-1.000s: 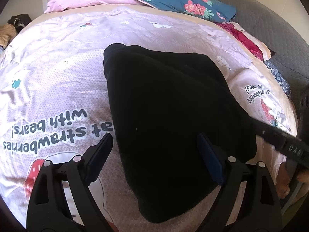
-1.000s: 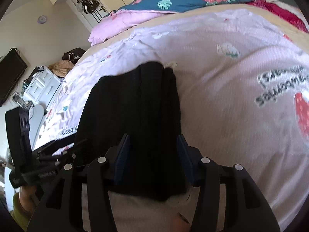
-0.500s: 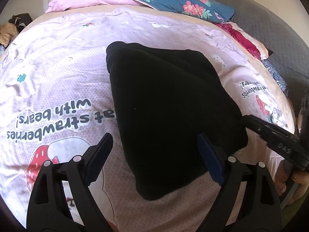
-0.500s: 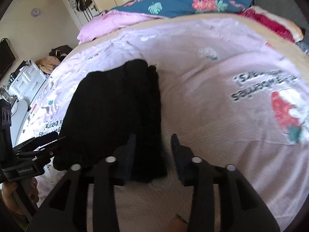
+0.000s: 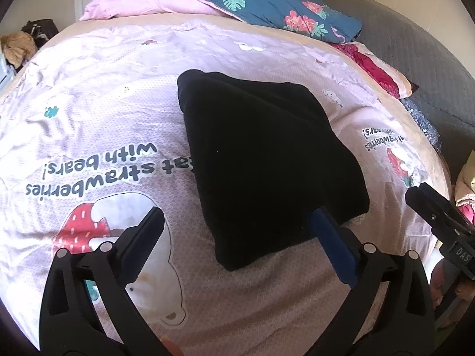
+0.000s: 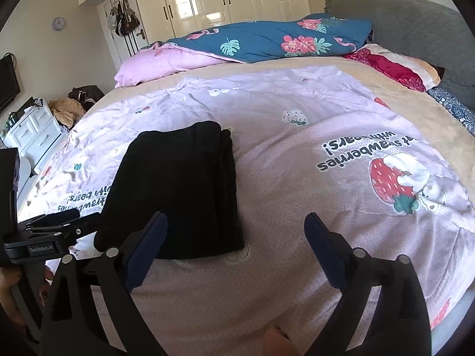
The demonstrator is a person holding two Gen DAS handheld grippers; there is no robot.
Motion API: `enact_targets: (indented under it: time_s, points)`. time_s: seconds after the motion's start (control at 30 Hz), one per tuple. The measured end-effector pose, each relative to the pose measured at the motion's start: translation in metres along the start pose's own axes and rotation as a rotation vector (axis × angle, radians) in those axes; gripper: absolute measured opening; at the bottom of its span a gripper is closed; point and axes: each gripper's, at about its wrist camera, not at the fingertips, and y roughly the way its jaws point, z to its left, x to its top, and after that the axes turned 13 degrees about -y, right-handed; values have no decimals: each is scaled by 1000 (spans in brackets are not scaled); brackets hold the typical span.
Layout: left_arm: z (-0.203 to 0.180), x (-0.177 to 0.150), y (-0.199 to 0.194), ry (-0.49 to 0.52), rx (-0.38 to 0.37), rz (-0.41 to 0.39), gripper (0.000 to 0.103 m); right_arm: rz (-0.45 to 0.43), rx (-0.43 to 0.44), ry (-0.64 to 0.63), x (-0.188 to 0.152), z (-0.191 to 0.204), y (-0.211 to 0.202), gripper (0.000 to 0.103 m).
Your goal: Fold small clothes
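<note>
Black and folded into a thick rectangle, the garment (image 5: 267,160) lies flat on the pink strawberry-print bedspread (image 5: 89,136), near the middle of the bed. The left gripper (image 5: 236,225) hovers at the garment's near edge, its jaws spread wide and holding nothing. The right gripper (image 6: 236,230) hangs over bare bedspread just right of the garment's near corner, jaws likewise wide apart and empty. A blue floral quilt (image 6: 267,40) and a pink pillow (image 6: 157,66) lie at the far side.
</note>
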Motion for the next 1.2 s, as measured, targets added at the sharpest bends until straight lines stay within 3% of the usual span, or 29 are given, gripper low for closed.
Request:
enact_targets:
  time_s: [0.2, 1.2]
  points:
    - [4, 0, -15, -14, 6, -23, 94, -34, -9, 5, -1, 4, -18, 99]
    - [12, -26, -91, 15, -24, -148, 94, -186, -45, -82, -3, 55, -93, 99]
